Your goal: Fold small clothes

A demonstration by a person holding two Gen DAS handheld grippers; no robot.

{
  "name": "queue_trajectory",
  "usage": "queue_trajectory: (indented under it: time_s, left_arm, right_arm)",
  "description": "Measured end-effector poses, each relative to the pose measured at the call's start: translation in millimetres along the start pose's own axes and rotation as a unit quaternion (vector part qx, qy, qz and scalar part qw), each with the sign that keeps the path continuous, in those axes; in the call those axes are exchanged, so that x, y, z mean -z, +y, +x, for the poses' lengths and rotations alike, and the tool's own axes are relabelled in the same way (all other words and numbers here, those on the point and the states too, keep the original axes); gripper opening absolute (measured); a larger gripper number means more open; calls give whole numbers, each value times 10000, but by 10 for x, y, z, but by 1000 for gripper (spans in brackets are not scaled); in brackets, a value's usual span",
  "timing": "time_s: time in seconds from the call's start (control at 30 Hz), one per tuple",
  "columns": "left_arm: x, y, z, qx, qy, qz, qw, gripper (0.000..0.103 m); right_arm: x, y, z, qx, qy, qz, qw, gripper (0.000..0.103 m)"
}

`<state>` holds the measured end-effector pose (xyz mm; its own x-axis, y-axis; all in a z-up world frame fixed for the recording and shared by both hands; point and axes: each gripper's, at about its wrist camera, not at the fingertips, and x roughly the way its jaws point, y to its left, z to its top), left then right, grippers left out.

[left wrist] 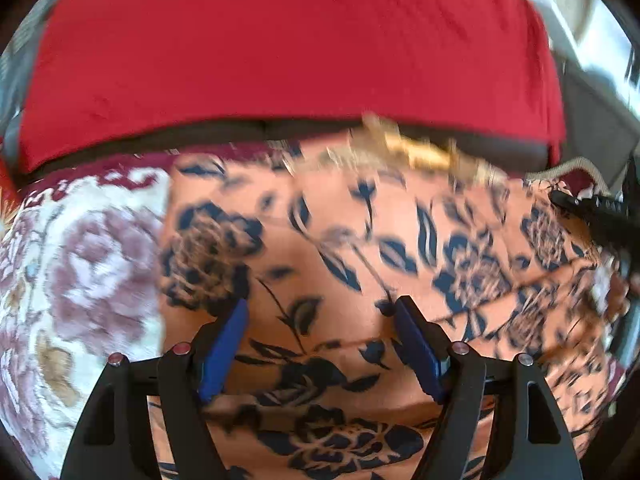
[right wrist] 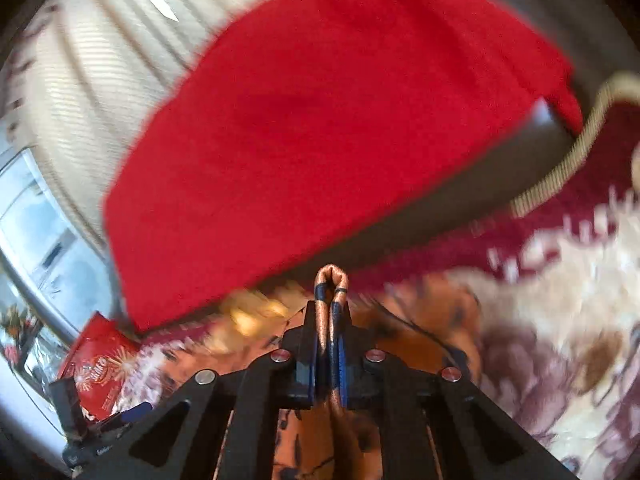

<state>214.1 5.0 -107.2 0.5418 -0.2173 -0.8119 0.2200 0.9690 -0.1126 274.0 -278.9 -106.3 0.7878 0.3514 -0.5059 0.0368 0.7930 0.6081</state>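
An orange garment with a dark blue flower print (left wrist: 360,248) lies spread on a floral rug (left wrist: 80,264). My left gripper (left wrist: 320,312) is open just above the garment, its blue pads (left wrist: 224,352) apart, holding nothing. My right gripper (right wrist: 330,312) is shut on a folded edge of the same garment (right wrist: 331,280), which sticks out between its fingers and trails back under it. The right gripper also shows at the right edge of the left wrist view (left wrist: 592,208). Both views are motion-blurred.
A red cloth-covered cushion or seat (left wrist: 280,48) stands just beyond the garment, also in the right wrist view (right wrist: 320,120). A red snack packet (right wrist: 100,364) lies at the left. White curtains (right wrist: 100,60) hang behind. The rug's fringed edge (right wrist: 568,160) runs at right.
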Motion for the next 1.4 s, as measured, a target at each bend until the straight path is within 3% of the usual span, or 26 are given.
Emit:
queue_trajectory:
  time_s: [0.1,0.23,0.27,0.33,0.37,0.4,0.57,0.7,0.9,1.07,1.13,1.2,1.37,1.4]
  left_arm:
    - [-21,5,-4,-87,14,-20,10000,76]
    - [-62,67,-119,79,-233,-326,9992,76]
    - [-58,57,-142,67,-266,-345,9990,76]
    - [-72,57,-148,46,-312,-334,9989,76]
    - [-81,42,-148,25,-327,-319,9990,76]
    - [-92,34,-148,8,-332,-301,9990,76]
    - [-52,-87,-169,-167,-424,-146,9989,76]
    - [-66,-139,-143,-257,-419,-114,9987,76]
    - [-75,-185,-96,-372,-346,-89,9987,76]
    - [-80,-202,106,-546,-134,-101,9984,76]
    - [-71,-229,178,-658,-91,-83,9978,79]
    - [-60,-253,230,-911,-105,-86,9957,91]
    - [-32,-308,299,-1253,-122,-240,9918,96]
    - [-34,-379,290,-1479,-145,-181,9887,96]
  right_arm:
    - [36,12,-45,224,138,160,9995,11]
    - [15,264,-480,448,-529,-273,9972,14]
    - [38,344,-499,445,-637,-385,9962,23]
    - [76,417,-596,211,-664,-590,9958,52]
    - [84,423,-623,68,-674,-617,9958,74]
    - [126,461,-649,-173,-675,-655,9954,75]
    - [355,649,-516,-842,-149,-965,9916,71]
    - [494,674,-185,-651,399,-1062,9914,42]
    - [693,428,251,-225,1195,-808,9893,38]
    - [743,334,249,-304,1368,-762,9872,38]
    - [737,317,232,-315,1401,-794,9864,38]
    - [731,321,246,-312,1418,-787,9863,38]
    - [703,304,232,-348,1420,-658,9871,38]
    - [691,292,212,-339,1422,-650,9871,38]
